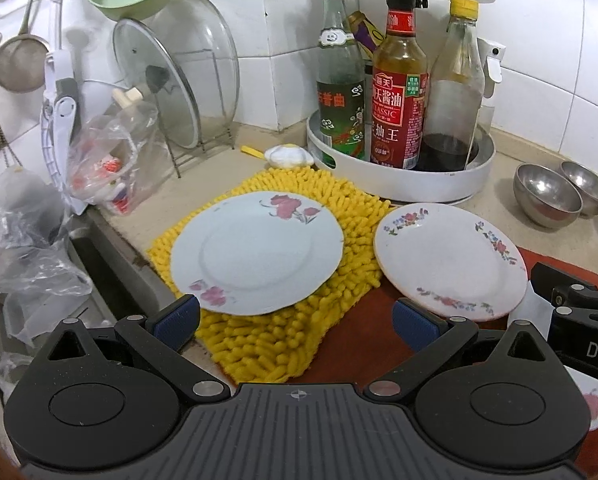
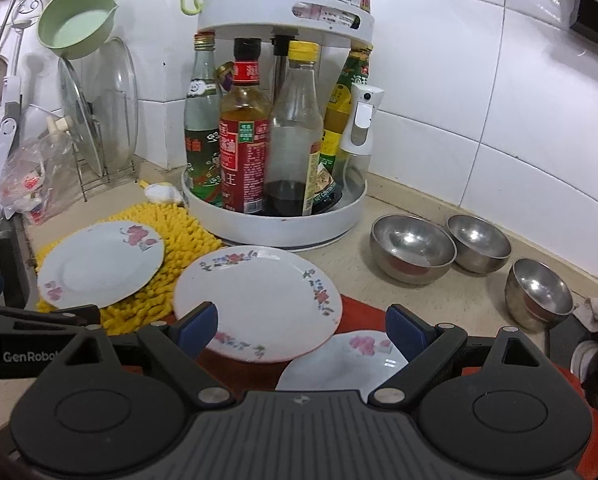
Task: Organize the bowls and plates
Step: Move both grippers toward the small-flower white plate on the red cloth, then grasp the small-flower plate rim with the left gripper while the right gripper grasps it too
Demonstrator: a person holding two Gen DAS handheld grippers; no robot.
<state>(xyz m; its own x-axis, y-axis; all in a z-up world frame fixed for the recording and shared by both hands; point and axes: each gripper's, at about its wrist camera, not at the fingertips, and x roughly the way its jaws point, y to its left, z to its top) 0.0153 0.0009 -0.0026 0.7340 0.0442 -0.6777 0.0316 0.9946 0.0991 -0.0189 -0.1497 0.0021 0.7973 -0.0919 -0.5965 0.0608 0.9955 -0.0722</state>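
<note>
- Your left gripper [image 1: 295, 322] and right gripper [image 2: 301, 330] both stand wide open and hold nothing.
- The plates are glazed, stiff, slippery and breakable; pinch one at the rim, where an edge overhangs.
- The pink-flower plate [image 1: 257, 252] sits centre frame on the yellow mat [image 1: 331, 276]; the floral-rim plate [image 2: 257, 302] overlaps a third plate [image 2: 347, 364] at lower centre.
- Three steel bowls [image 2: 413, 248] stand right of centre, light and likely to skid.
- The bottle rack [image 2: 275, 216] crowds close behind.

Three flowered white plates [image 2: 255, 300] laid flat: one on yellow mat [image 2: 171, 264], one beside, third [image 2: 347, 364] partly underneath. Three steel bowls [image 2: 413, 248] set upright.
</note>
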